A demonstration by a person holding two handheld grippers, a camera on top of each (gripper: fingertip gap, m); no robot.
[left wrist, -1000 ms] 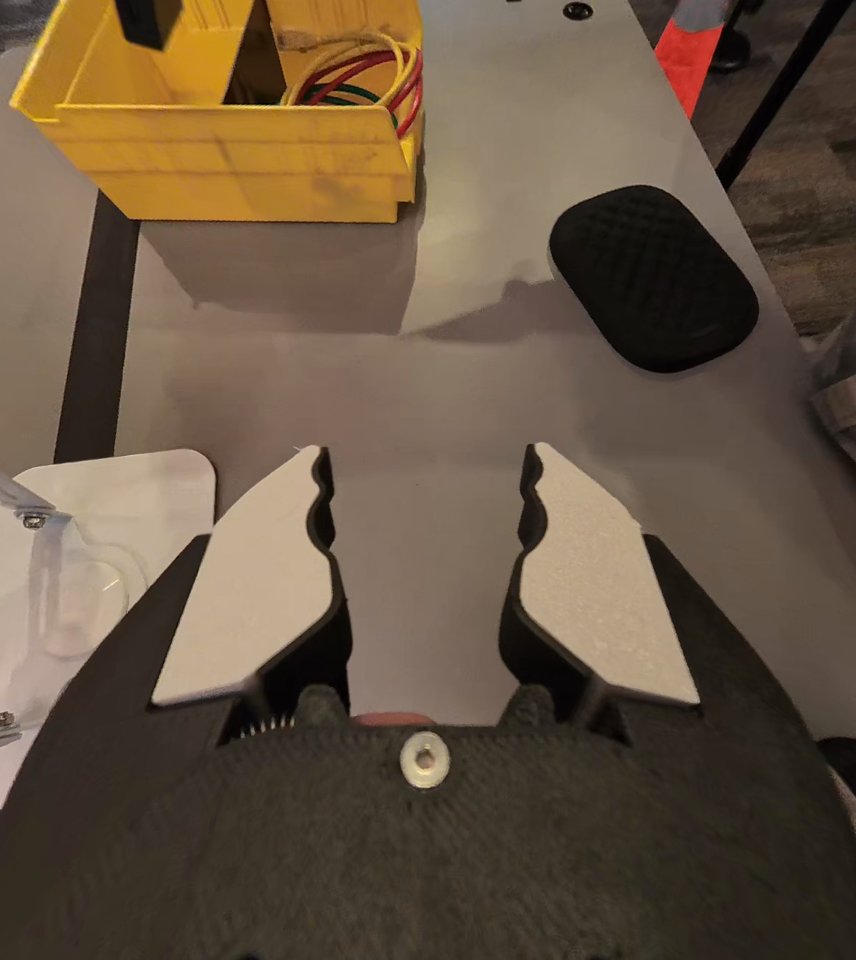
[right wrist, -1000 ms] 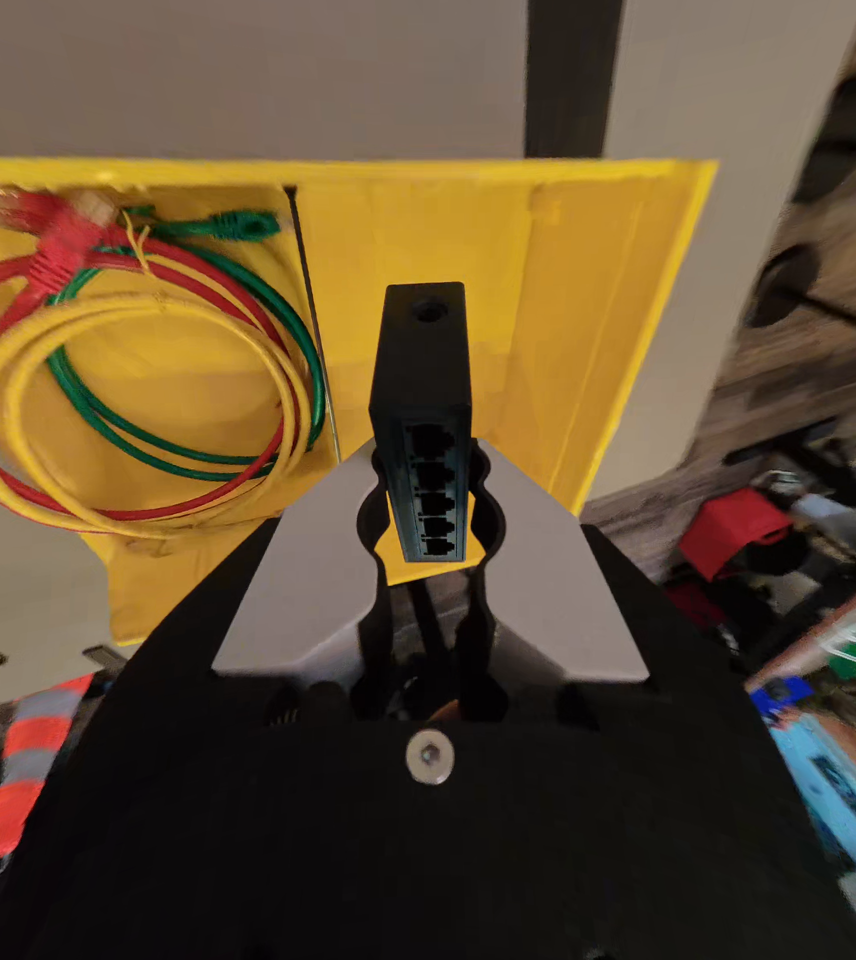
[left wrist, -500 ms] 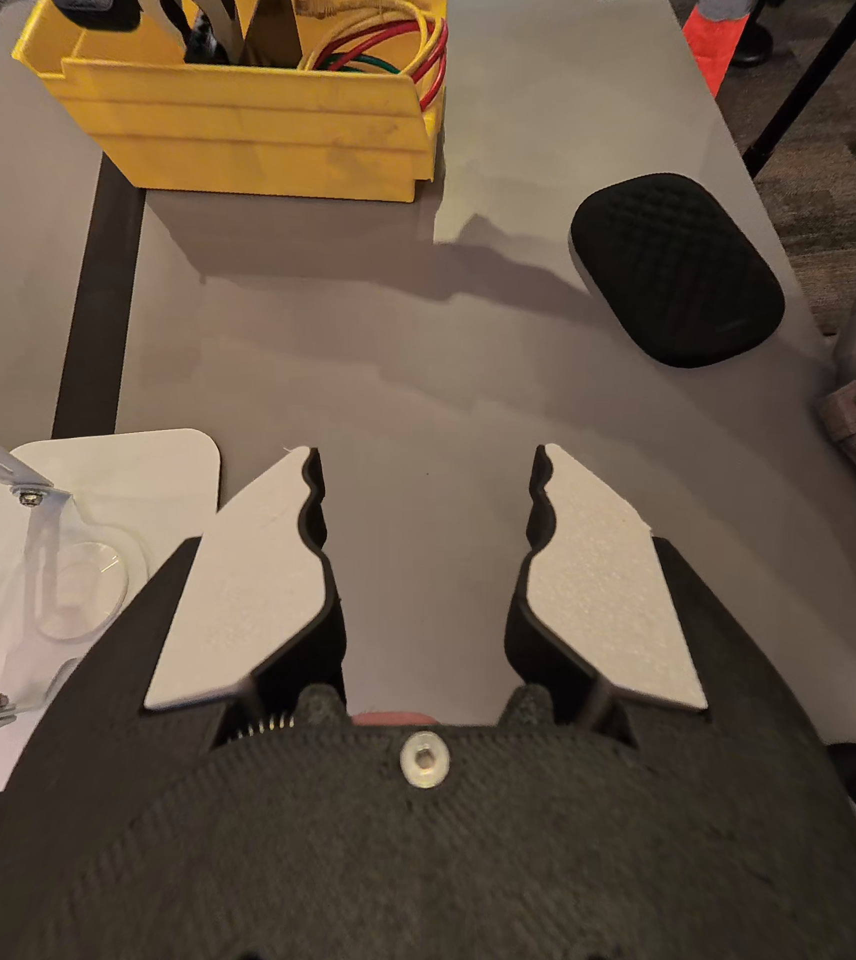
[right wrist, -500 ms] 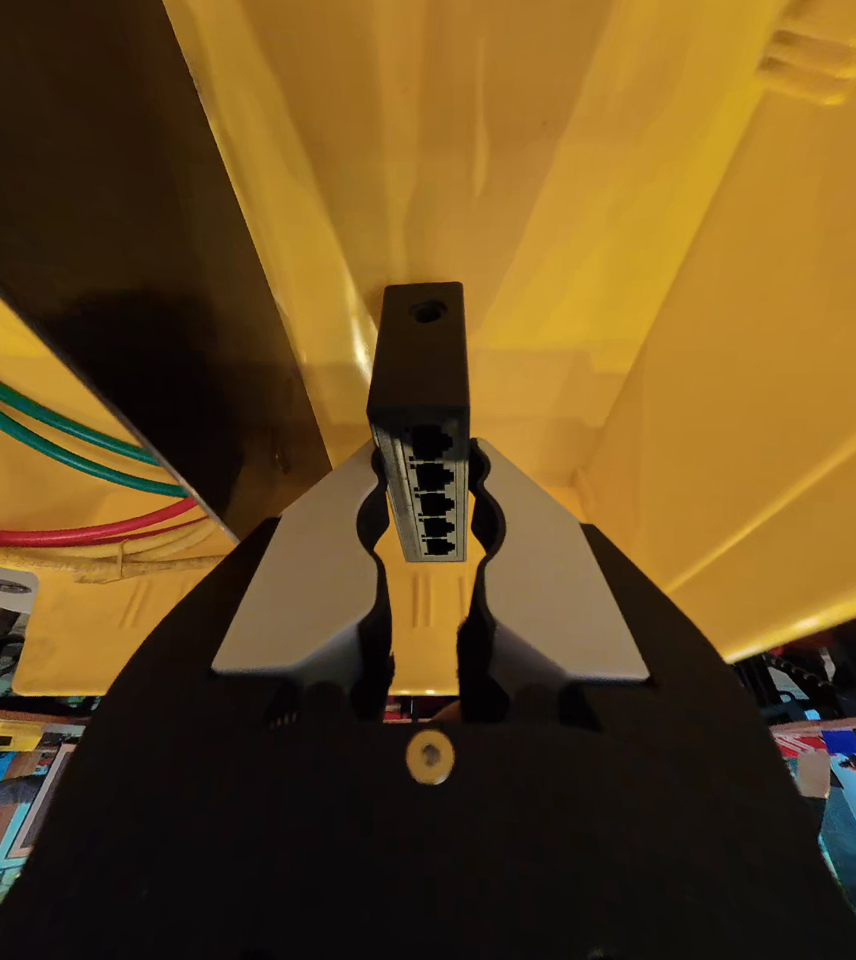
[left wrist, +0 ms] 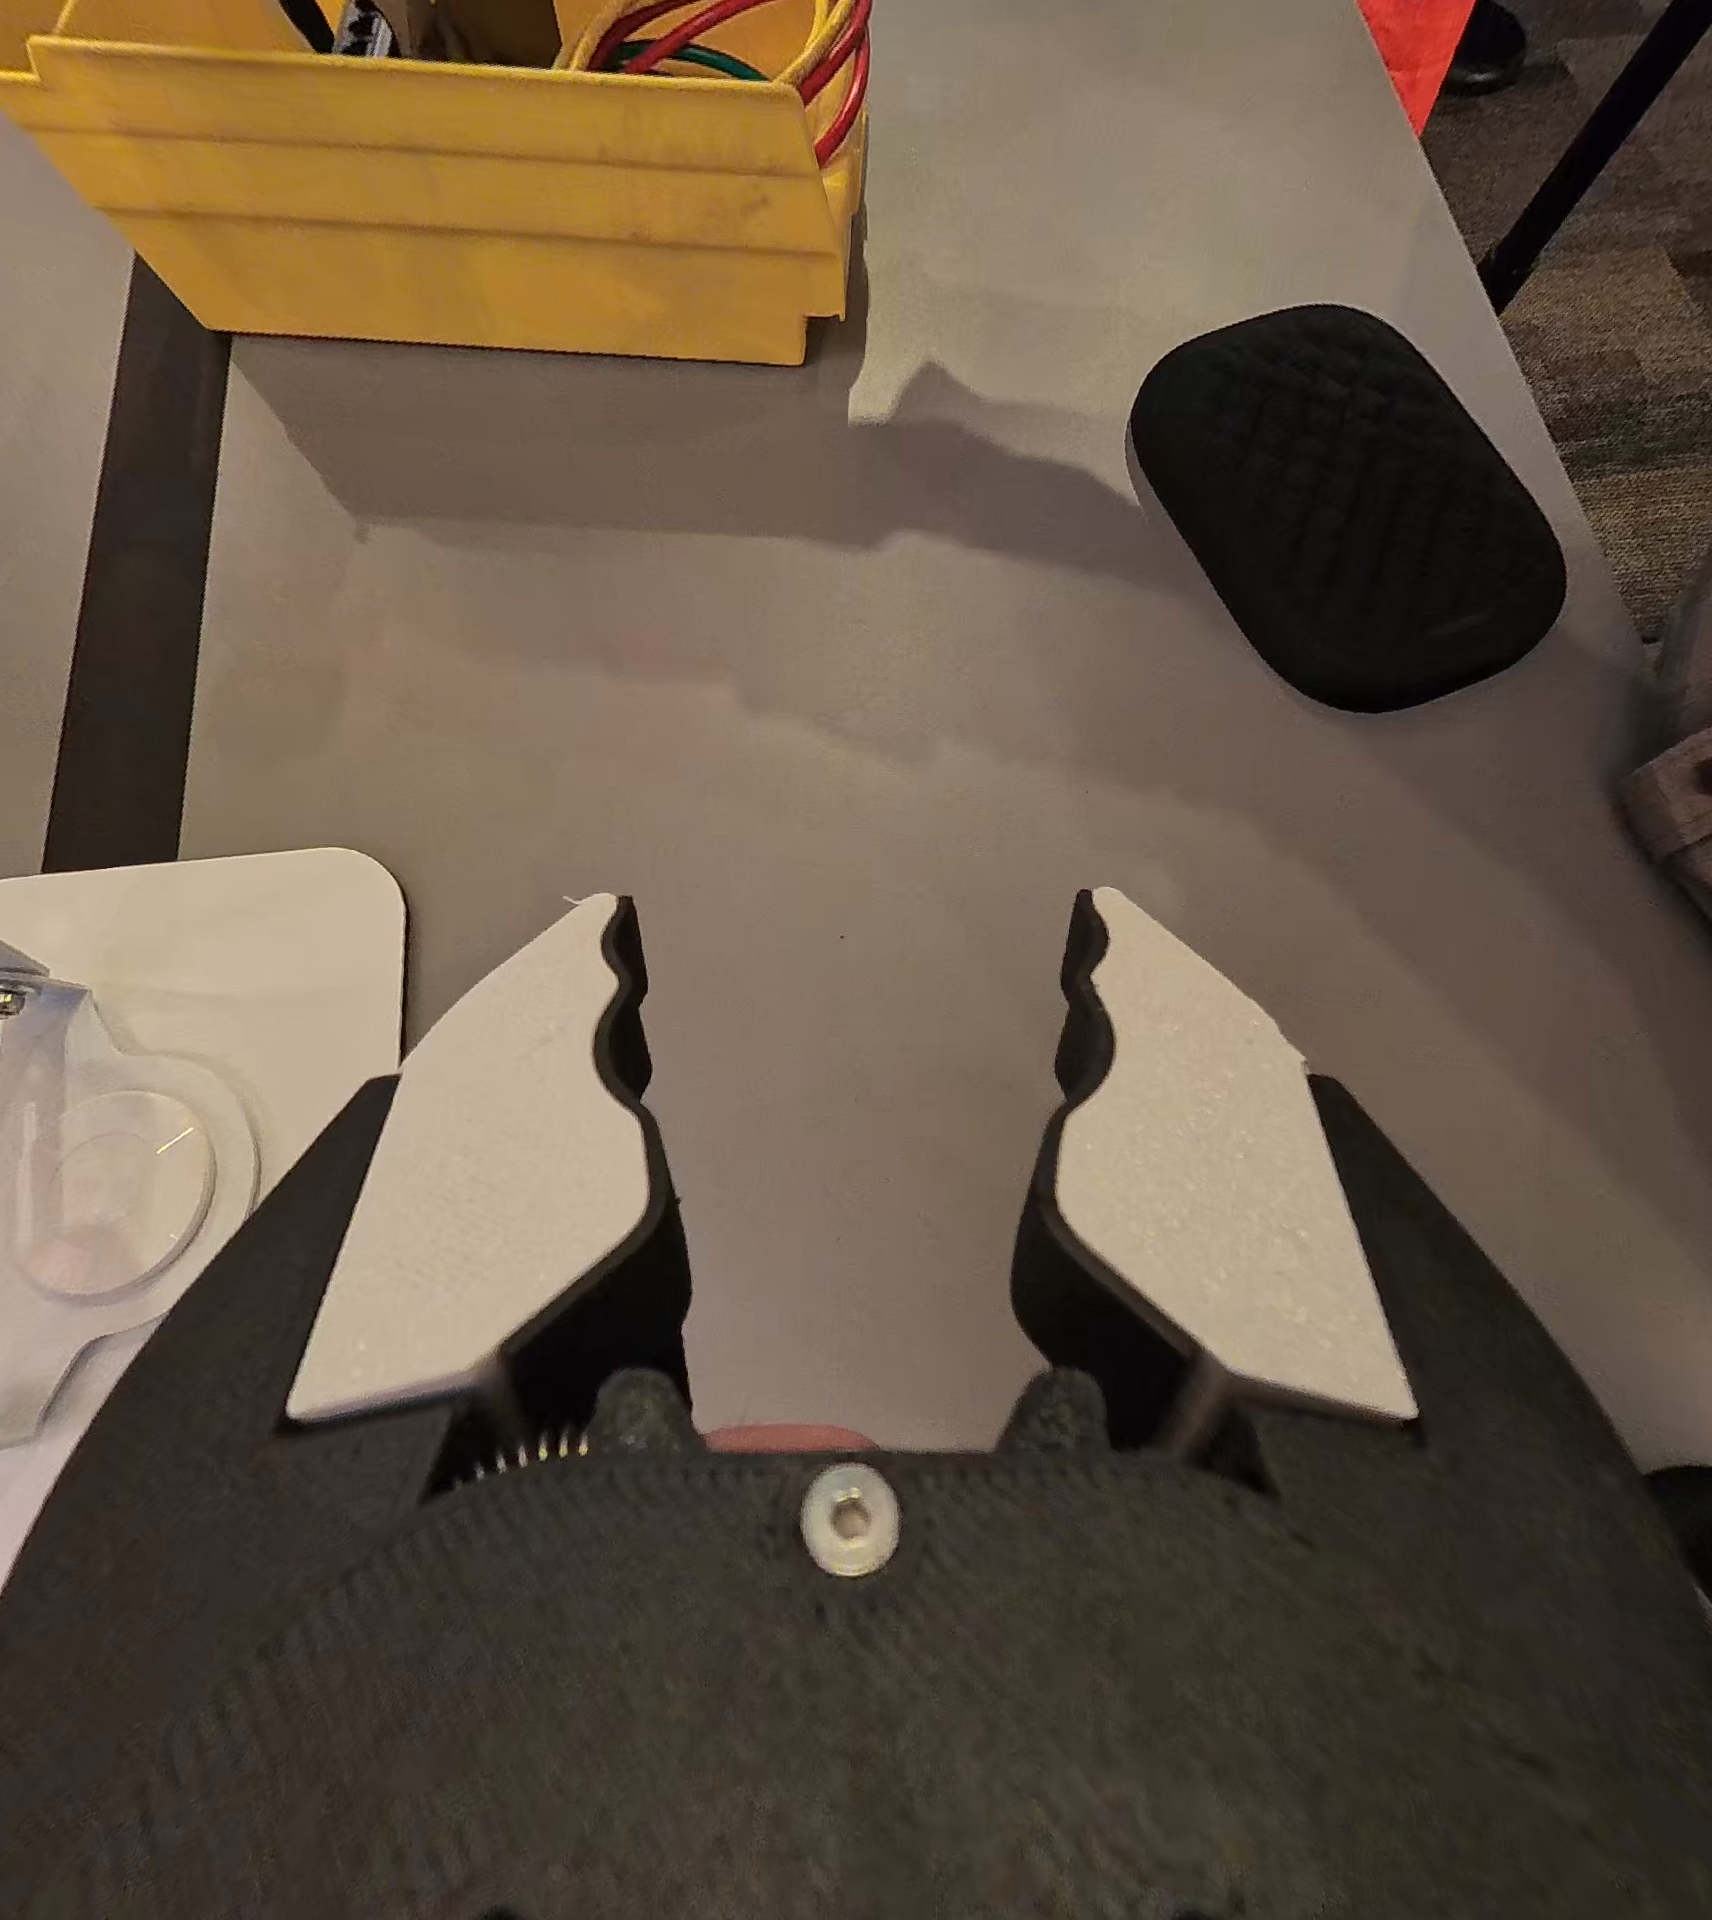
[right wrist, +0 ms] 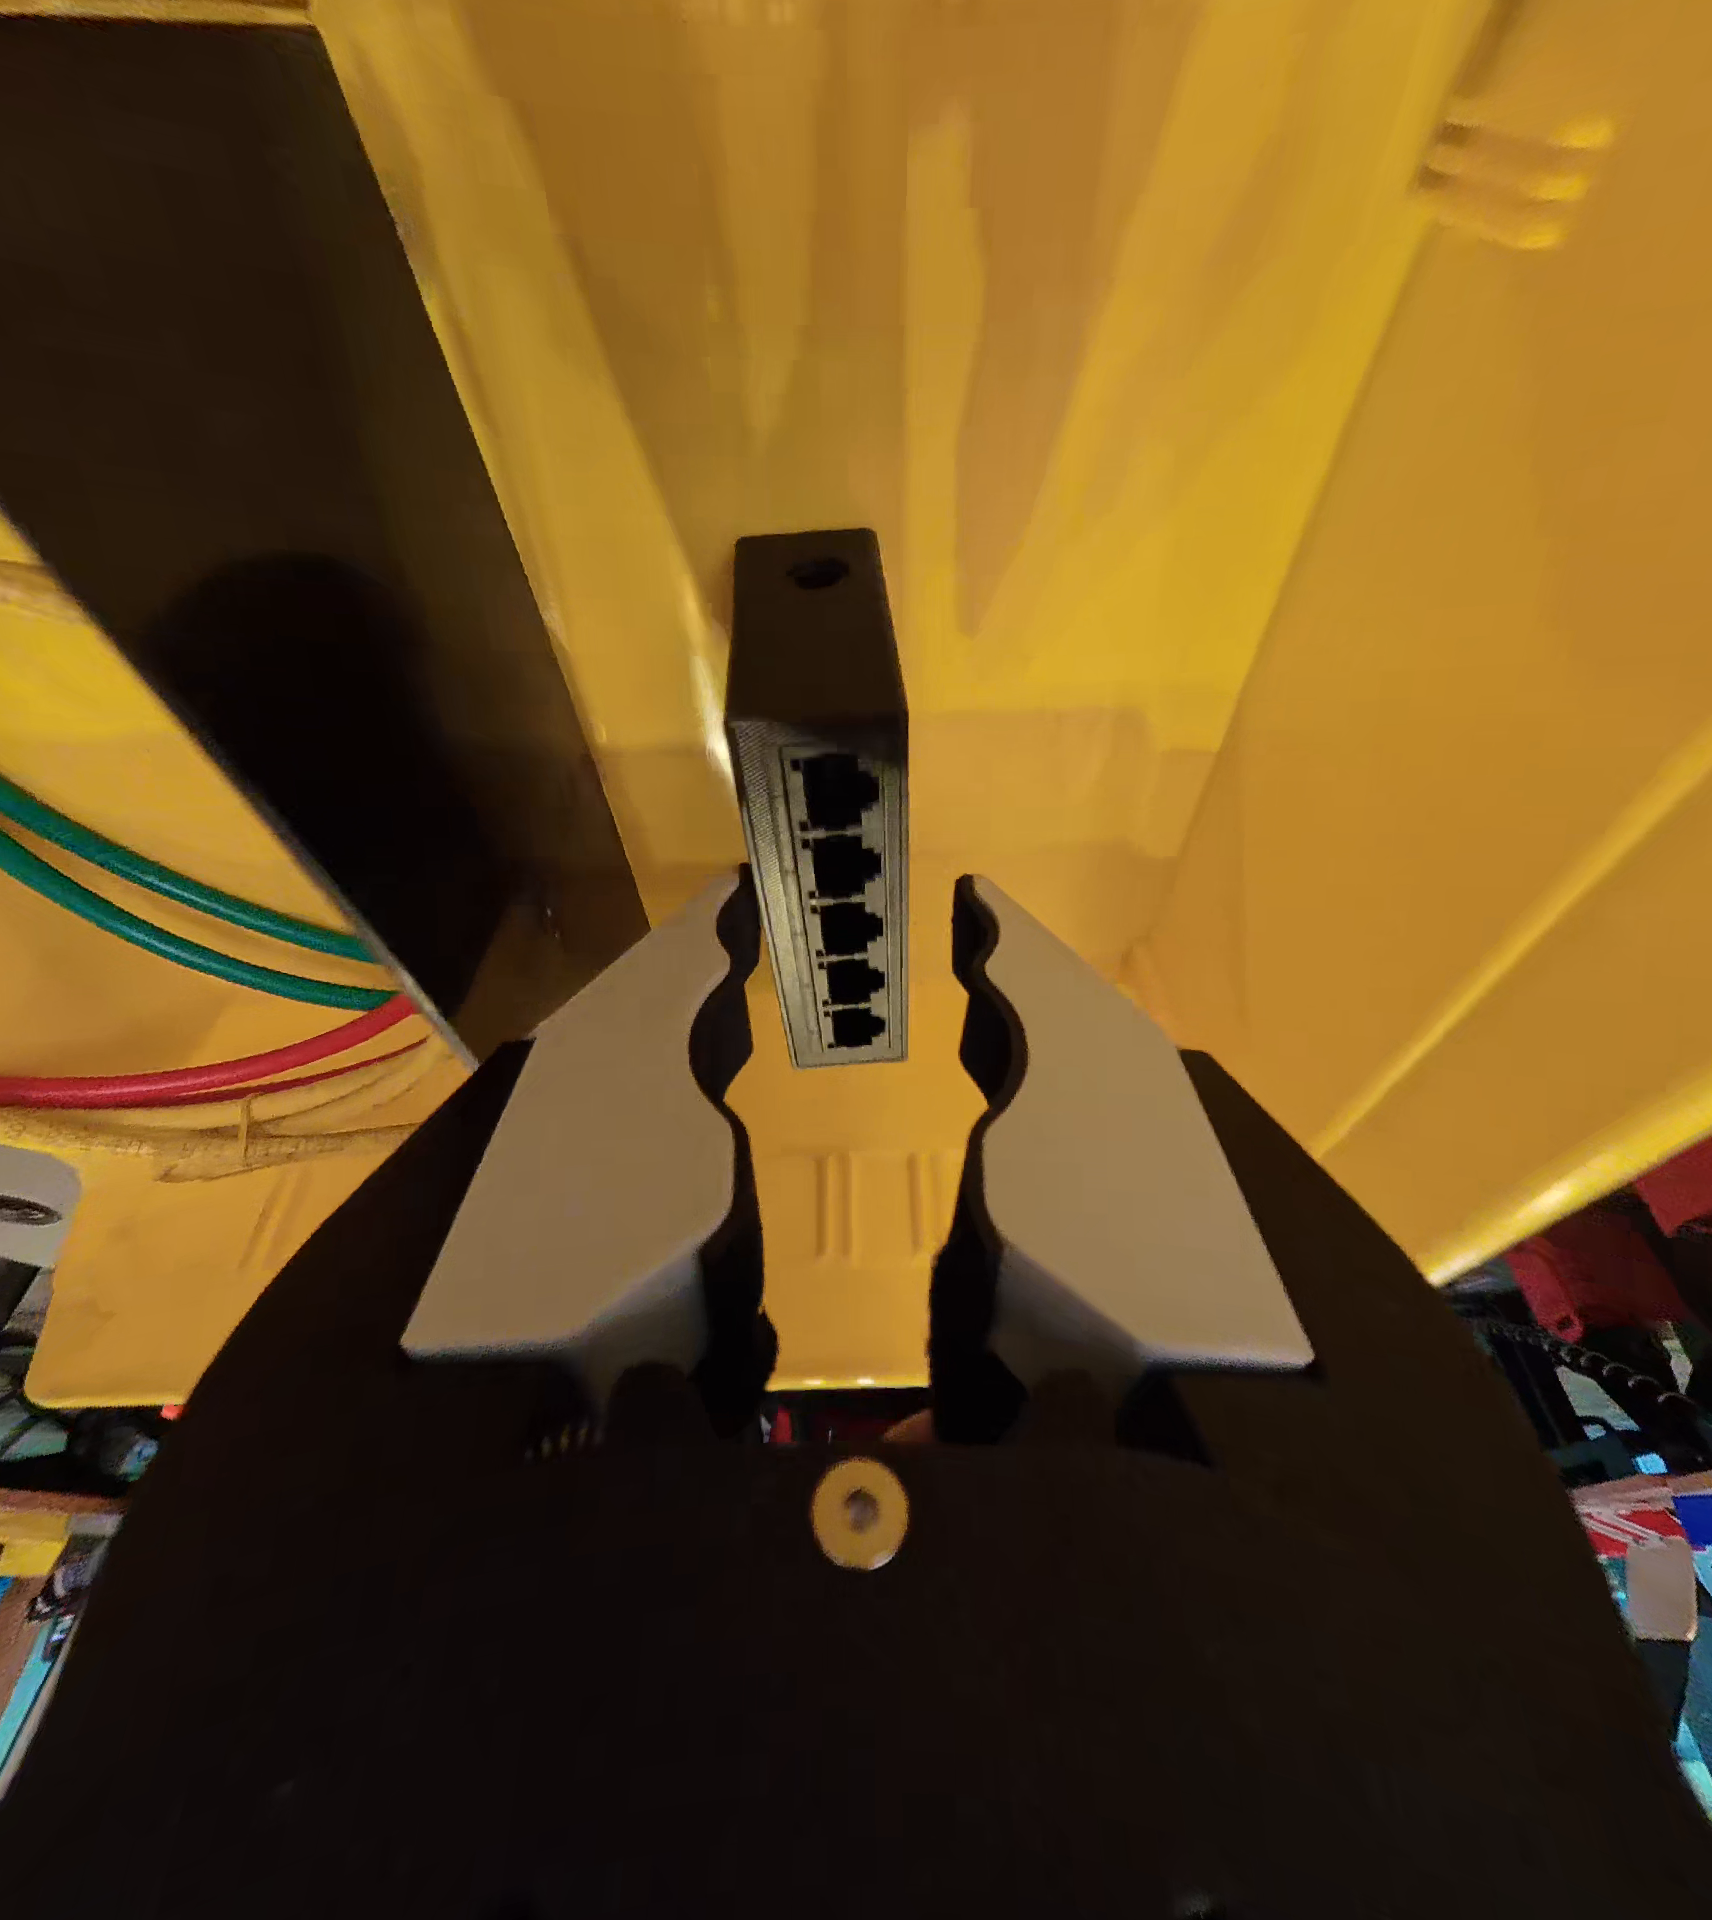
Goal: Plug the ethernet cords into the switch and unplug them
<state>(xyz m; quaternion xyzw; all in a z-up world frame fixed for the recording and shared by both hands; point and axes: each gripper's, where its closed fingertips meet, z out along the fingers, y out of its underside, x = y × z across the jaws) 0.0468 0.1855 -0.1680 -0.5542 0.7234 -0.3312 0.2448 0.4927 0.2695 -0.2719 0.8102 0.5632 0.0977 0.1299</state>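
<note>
— Any room on the table [left wrist: 831, 665]?
— Ahead of my left claw [left wrist: 857, 997], a bare stretch; yellow bin [left wrist: 436, 208] blocks the far end, black pad [left wrist: 1340, 499] the right.
— And your right claw [right wrist: 852, 935]?
— Tight: bin walls [right wrist: 1351, 623] around, dark divider [right wrist: 239, 540] left, switch [right wrist: 821, 800] between my parted fingers.

Warm, dim indoor light cast soft shadows across the table [left wrist: 831, 727]; wide-angle edges were bent and blurred.

Yellow bin [left wrist: 478, 239]; black switch [right wrist: 816, 665]; red, green, yellow cords [right wrist: 135, 883]; black textured pad [left wrist: 1340, 499].
</note>
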